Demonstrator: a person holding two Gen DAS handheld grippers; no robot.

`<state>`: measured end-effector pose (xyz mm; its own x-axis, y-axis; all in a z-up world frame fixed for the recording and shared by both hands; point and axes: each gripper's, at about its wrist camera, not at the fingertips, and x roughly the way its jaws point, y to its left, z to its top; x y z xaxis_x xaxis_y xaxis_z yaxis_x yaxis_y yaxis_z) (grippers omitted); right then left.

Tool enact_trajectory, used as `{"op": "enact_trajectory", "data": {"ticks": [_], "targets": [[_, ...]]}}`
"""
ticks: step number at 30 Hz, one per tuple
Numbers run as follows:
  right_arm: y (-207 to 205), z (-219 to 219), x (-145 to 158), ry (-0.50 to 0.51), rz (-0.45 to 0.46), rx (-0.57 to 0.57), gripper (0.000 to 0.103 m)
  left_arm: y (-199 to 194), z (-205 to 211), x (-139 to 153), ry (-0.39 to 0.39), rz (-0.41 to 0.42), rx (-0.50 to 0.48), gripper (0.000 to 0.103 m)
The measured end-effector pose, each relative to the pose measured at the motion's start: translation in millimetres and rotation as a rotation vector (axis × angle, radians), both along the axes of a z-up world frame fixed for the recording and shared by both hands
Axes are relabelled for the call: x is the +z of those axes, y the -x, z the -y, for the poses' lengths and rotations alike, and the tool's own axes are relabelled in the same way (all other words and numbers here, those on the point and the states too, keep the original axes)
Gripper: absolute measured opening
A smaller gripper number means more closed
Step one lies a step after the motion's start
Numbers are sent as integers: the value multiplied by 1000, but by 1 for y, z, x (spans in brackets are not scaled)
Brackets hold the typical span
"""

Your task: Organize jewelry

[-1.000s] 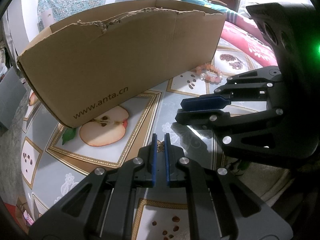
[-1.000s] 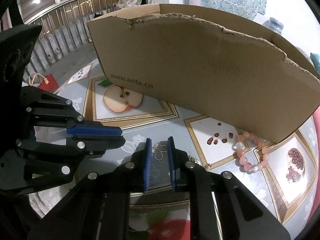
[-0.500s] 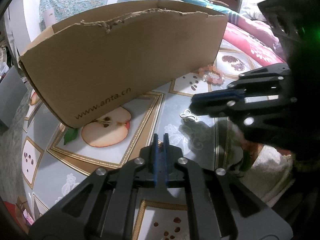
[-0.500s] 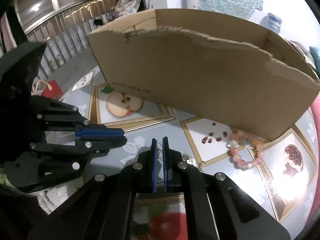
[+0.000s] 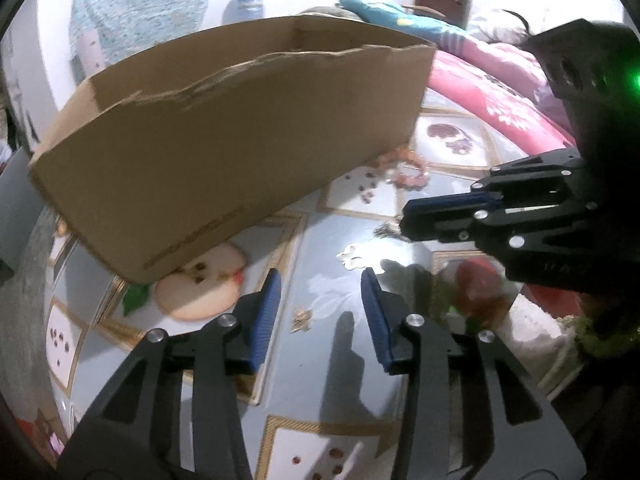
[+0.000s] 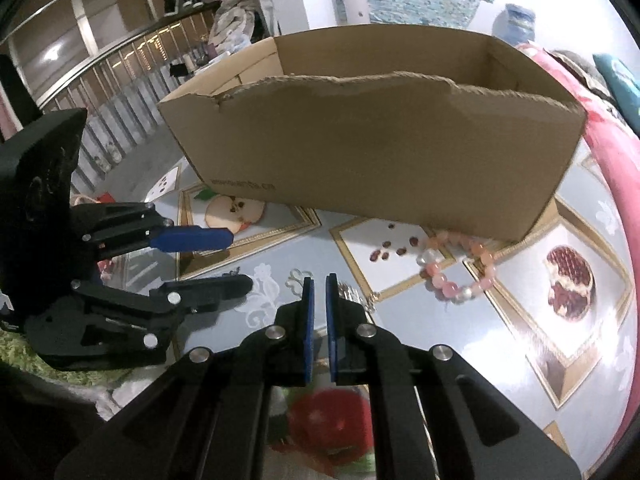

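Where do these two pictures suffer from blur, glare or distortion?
Left wrist view: the cardboard box is motion-blurred, its print unreadable; glare on the tablecloth near a small earring. Right wrist view: sharper, but fisheye bends the box's edges; the bead bracelet is slightly soft.

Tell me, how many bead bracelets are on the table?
1. The pink bead bracelet lies on the table beside the cardboard box, at its right end. More could be hidden inside or behind the box.

A glossy fruit-print counter [image 6: 460,360] carries a torn cardboard box [image 6: 380,160], a pink bead bracelet [image 6: 460,276] just beside it, and small gold trinkets [image 5: 302,319]
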<state>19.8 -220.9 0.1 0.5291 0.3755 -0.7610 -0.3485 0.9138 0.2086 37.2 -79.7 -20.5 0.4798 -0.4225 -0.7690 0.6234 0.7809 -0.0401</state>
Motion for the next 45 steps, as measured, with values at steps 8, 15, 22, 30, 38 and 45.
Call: {"op": "enact_trajectory", "data": {"ticks": [8, 15, 22, 30, 38, 45], "targets": [[2, 23, -1, -56, -2, -42, 7, -10, 35, -10, -75, -17, -82, 37], [-2, 32, -4, -93, -2, -43, 7, -19, 42, -11, -112, -48, -78, 25], [-7, 35, -6, -123, 2, -39, 7, -21, 47, -10, -142, -69, -81, 19], [-7, 37, -7, -131, 8, -38, 7, -20, 52, -10, -152, -63, -73, 18], [-7, 37, -6, -126, 12, -39, 7, -19, 50, -8, -143, -62, -72, 18], [-5, 35, 2, -123, 35, -20, 7, -17, 37, 6, -116, -39, -36, 18]]}}
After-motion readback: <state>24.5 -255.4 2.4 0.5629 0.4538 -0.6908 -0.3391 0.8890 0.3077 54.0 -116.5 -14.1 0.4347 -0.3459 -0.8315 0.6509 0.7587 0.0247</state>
